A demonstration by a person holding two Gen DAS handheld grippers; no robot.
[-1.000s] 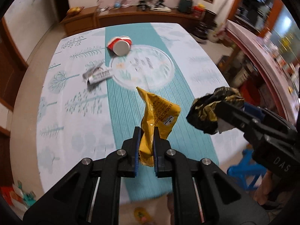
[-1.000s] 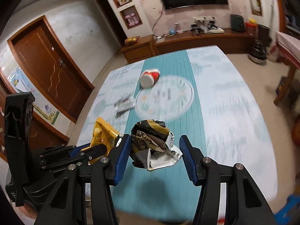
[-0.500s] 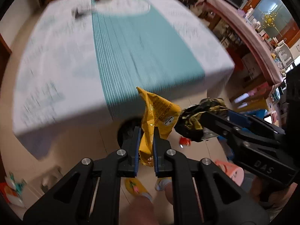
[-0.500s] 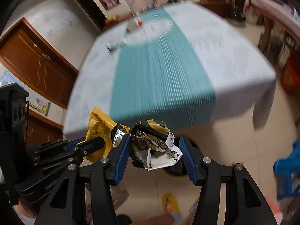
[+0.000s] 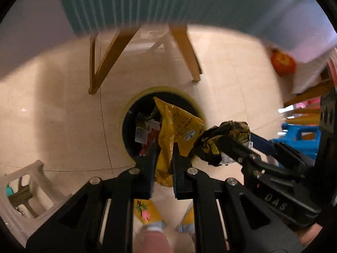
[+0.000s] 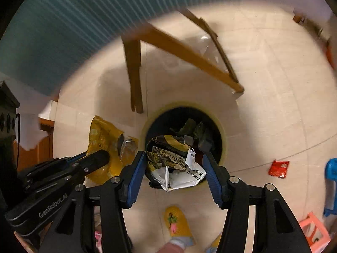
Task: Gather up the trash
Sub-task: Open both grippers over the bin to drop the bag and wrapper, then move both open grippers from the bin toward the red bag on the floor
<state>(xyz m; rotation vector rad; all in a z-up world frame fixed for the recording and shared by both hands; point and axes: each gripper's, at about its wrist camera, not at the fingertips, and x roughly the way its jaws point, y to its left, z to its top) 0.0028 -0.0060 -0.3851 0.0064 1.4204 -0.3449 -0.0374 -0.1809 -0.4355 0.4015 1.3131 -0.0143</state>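
A round bin [image 5: 129, 113] with a yellowish rim stands on the tiled floor, with several wrappers inside. My left gripper [image 5: 165, 147] points down over it, shut on a yellow snack wrapper [image 5: 177, 124] that hangs above the opening. My right gripper [image 6: 173, 156] is beside it, also over the bin [image 6: 224, 139]. Its jaws are opening. A crumpled black and gold wrapper [image 6: 168, 156] sits between them against the left pad, and a thin gap shows at the right pad. That wrapper [image 5: 221, 141] also shows in the left wrist view.
Wooden table legs [image 5: 185, 48] and the hanging tablecloth edge [image 5: 126, 4] are just behind the bin. A red wrapper [image 6: 278, 168] lies on the floor to the right. A blue stool [image 5: 301, 135], a white stool [image 5: 27, 189] and a person's yellow slippers [image 6: 177, 221] surround it.
Both grippers came down from above the table to just over the bin on the floor, carrying their wrappers. The right jaws now stand a little wider.
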